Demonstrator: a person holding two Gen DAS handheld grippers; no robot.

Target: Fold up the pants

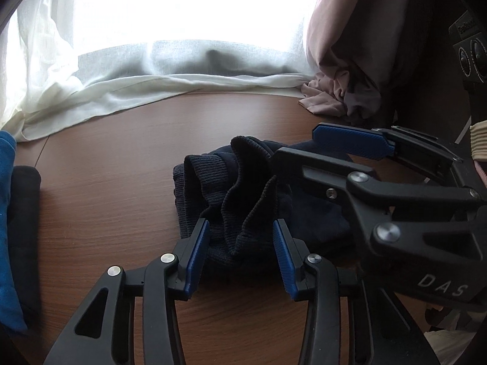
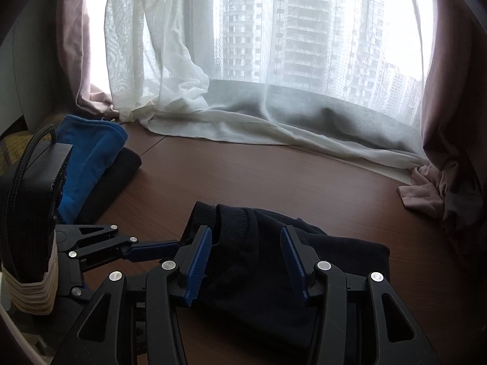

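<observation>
On a brown wooden table (image 2: 274, 176), folded blue and black garments (image 2: 91, 158) lie stacked at the frame's left edge. At centre, dark navy pants (image 1: 231, 188) sit bunched, ribbed cuffs between the left gripper (image 1: 240, 252) jaws, pads apart, not pressing. Right gripper (image 2: 246, 258) straddles the pants, its 2 pads likewise clear

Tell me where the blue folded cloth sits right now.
The blue cloth lies at the table's left edge in the right wrist view, atop a dark folded garment, left of the navy pants and near the white curtain.
</observation>
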